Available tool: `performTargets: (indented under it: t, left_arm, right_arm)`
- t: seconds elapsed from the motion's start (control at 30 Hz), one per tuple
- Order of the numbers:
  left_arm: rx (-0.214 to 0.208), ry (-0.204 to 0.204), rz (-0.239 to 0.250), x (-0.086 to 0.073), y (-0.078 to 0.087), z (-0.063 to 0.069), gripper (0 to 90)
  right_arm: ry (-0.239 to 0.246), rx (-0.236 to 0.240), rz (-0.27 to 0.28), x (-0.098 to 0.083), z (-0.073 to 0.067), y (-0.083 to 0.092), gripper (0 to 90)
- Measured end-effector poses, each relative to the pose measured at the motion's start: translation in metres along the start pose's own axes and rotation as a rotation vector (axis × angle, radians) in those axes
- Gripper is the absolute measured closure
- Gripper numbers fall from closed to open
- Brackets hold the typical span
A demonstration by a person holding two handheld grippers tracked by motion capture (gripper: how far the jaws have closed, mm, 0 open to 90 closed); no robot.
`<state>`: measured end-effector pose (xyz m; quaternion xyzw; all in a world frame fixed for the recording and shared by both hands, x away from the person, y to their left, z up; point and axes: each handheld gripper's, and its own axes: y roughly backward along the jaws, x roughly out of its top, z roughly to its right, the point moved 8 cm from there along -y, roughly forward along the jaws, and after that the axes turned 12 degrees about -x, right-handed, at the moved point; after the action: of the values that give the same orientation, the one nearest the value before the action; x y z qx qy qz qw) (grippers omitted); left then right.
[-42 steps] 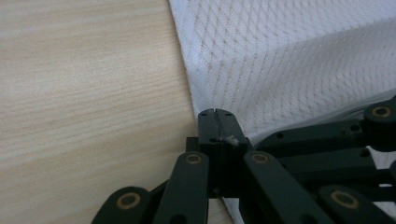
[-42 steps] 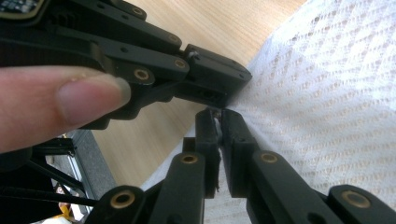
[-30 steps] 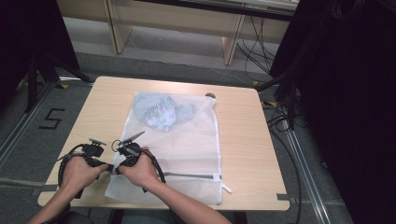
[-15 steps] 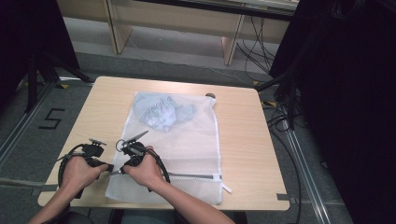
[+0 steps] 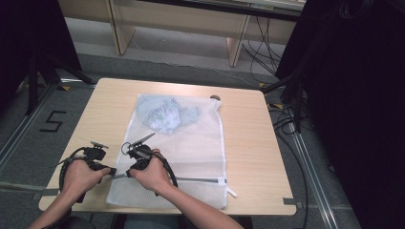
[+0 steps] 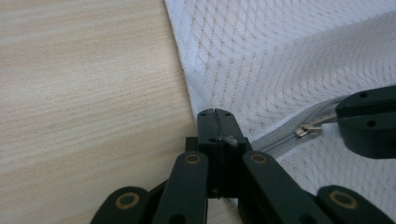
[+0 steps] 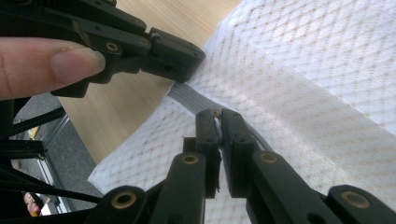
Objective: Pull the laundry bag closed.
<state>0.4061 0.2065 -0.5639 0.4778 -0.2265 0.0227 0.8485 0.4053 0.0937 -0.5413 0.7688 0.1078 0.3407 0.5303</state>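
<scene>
At the near left corner of the table (image 5: 248, 143), the left gripper (image 6: 215, 128) has its jaws clamped on the end of the grey zipper (image 6: 280, 140) at the edge of a white mesh laundry bag (image 5: 191, 157); close beside it, the right gripper (image 7: 219, 140) has its jaws pinched shut on the small metal zipper pull (image 6: 306, 131); both of the person's hands sit close together over the near edge of the bag, which lies flat and spread on the wooden top; a pale blue piece of clothing (image 5: 165, 114) is bunched inside at its far end. By the look of it the mesh is light, limp and quick to pucker, so it probably needs holding taut at the zipper end while the pull is drawn along the track; the pull itself is tiny and could slip from the pads. Count: one bag, one zipper, one garment inside, two grippers, one table.
</scene>
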Motion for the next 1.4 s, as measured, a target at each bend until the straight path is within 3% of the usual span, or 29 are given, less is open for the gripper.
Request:
performTargets:
  t: [0.03,0.1,0.13,0.27,0.5,0.53,0.6,0.67,0.73,0.9,1.07,1.13,1.27,1.37,1.4]
  left_arm:
    - [-0.001,0.004,0.005,0.000,0.000,0.001,89.9]
    - [-0.001,0.000,0.000,0.000,0.000,0.000,89.9]
    - [-0.002,0.000,0.001,0.000,0.000,0.000,89.9]
    - [0.000,-0.001,0.001,0.000,0.000,-0.001,89.9]
    - [-0.002,0.000,0.001,0.000,0.000,0.000,89.9]
    - [-0.003,0.003,0.006,0.000,0.000,0.000,89.9]
    - [0.000,0.003,0.007,0.000,0.000,0.000,89.9]
    - [-0.008,0.003,0.000,0.000,0.000,0.000,89.9]
    - [-0.008,0.005,0.003,0.000,0.000,0.000,89.9]
    - [-0.009,0.012,0.008,0.001,-0.001,0.000,89.9]
    - [0.000,0.002,0.006,0.000,0.000,0.000,89.9]
    - [-0.001,0.003,0.007,0.000,0.000,0.000,89.9]
    - [-0.002,0.000,0.000,0.000,0.000,-0.001,89.9]
    - [0.001,0.001,0.003,0.000,0.000,-0.001,89.9]
    - [0.000,-0.001,0.001,0.000,0.000,-0.001,89.9]
  right_arm:
    - [-0.015,-0.001,-0.008,-0.001,-0.001,0.001,87.1]
    - [0.017,0.016,-0.001,-0.001,0.001,0.001,87.1]
    - [-0.026,0.007,-0.020,-0.003,0.000,0.003,87.1]
    - [0.015,-0.007,0.005,-0.004,0.004,0.005,87.1]
    - [-0.009,-0.014,-0.004,-0.006,0.006,0.009,87.1]
    - [0.009,-0.012,0.012,-0.005,0.008,0.008,87.1]
    - [-0.036,-0.009,0.007,-0.005,0.006,0.009,87.1]
    - [0.004,-0.018,0.005,-0.007,0.010,0.010,87.1]
    - [-0.022,-0.015,0.006,-0.006,0.009,0.011,87.1]
    - [0.001,-0.017,0.011,-0.008,0.014,0.015,87.1]
    - [-0.025,-0.019,-0.005,-0.010,0.014,0.017,87.1]
    - [0.002,-0.018,0.006,-0.009,0.015,0.017,87.1]
    - [-0.033,-0.016,-0.003,-0.010,0.014,0.019,87.1]
    - [0.010,-0.011,0.024,-0.009,0.018,0.018,87.1]
    - [-0.027,-0.021,0.002,-0.011,0.016,0.019,87.1]
